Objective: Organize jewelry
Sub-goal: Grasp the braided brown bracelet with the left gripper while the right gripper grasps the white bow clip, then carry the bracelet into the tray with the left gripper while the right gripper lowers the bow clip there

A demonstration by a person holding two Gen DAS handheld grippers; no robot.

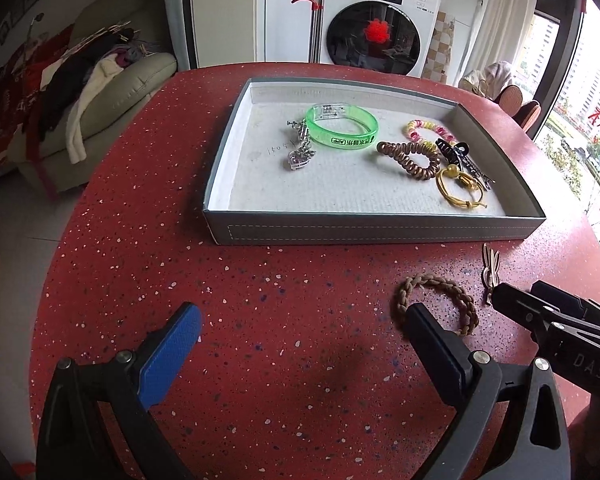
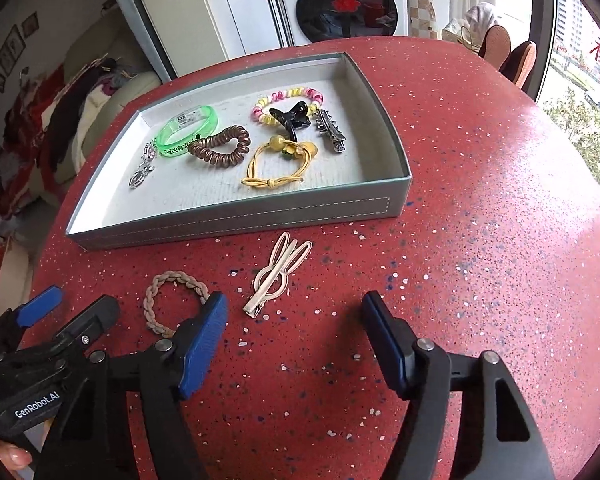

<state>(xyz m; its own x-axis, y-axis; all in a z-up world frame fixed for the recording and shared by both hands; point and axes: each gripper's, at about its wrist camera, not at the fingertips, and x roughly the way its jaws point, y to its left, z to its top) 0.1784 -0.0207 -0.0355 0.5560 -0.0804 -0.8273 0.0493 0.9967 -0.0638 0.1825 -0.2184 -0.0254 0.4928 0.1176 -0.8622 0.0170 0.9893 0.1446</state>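
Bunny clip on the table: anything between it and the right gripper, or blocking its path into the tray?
Nothing visible. The bunny clip lies on bare table just ahead of the open right gripper. Only the tray's low near wall stands between it and the tray floor, so it must be lifted over. The braided hair tie lies off to the left.

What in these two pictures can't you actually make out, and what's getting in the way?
- Braided hair tie, left wrist view: its near side is behind the left gripper's finger.
- Bunny hair clip, left wrist view: its lower end is behind the right gripper.
- Silver charm in the tray, right wrist view: too small to identify.
- Pencilled marks on the tray floor, left wrist view: too faint to read.
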